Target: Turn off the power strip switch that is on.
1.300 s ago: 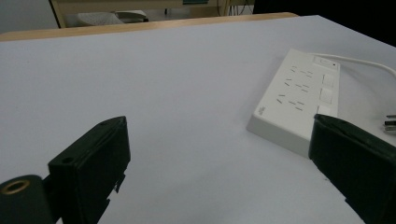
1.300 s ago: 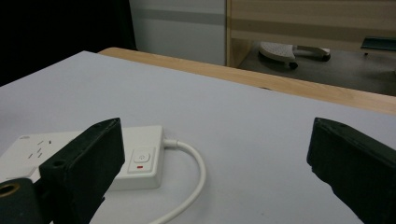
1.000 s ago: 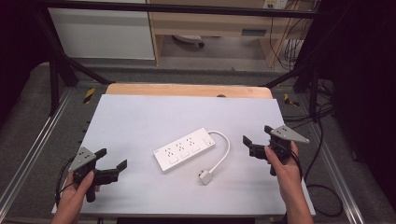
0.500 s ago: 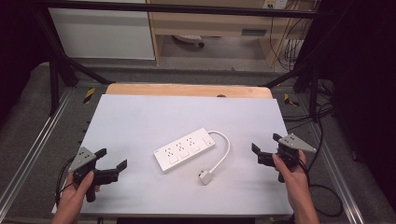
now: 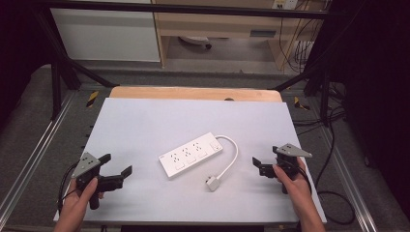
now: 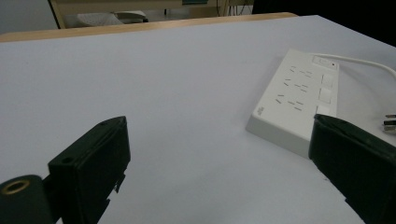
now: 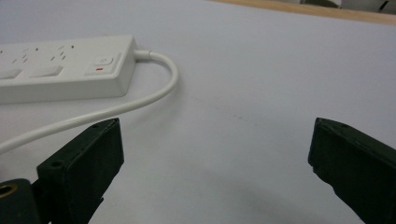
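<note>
While both grippers gape, power strip [image 5: 191, 154] lies between — untouched.

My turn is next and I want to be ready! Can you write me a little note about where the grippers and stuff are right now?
Left gripper: open, holding nothing, low over the near left of the table, jaws aimed at the power strip.
Right gripper: open, holding nothing, near the table's right edge, jaws aimed at the cord.
Power strip: lies flat mid-table, sockets up. Its white cord loops from the far right end round to the plug, which lies loose on the table in front of the strip.
Done: nothing gripped so far.
Left: probably all of it; both grippers must first close in on the strip and plug.
</note>
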### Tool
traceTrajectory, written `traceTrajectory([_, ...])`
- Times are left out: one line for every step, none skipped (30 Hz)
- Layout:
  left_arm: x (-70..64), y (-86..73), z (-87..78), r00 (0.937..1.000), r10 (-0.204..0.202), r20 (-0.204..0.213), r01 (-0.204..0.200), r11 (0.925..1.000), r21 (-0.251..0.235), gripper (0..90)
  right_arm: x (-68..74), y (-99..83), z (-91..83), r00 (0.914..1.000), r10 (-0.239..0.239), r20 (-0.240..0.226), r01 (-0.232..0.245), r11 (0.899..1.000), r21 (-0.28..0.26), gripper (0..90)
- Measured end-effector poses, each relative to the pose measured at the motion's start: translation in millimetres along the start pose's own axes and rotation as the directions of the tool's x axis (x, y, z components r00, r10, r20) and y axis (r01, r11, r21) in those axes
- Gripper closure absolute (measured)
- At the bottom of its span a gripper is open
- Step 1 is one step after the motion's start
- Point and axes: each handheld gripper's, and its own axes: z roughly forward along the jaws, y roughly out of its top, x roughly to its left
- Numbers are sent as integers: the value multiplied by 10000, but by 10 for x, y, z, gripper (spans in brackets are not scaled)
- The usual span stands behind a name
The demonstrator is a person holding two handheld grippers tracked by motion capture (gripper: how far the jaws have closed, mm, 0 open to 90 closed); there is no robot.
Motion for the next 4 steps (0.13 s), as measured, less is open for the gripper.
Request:
traceTrajectory([-1, 0, 1, 10000, 2, -1, -2, 10000, 7, 53, 19, -10, 25, 10000, -23, -50, 24, 9999, 99, 38])
traceTrajectory([0, 0, 2, 10000, 27, -2, -27, 10000, 22, 53, 34, -19, 49, 9999, -119, -96, 122, 9997, 232, 34])
traceTrajectory([-1, 1, 2, 10000, 48, -2, -48, 10000, 33, 53, 50, -27, 69, 9999, -149, -71, 152, 9990, 430, 34])
traceTrajectory([-4, 1, 4, 10000, 26, 5, -26, 10000, 6, 53, 60, -36, 92, 9999, -138, 18, 137, 9983, 573, 34])
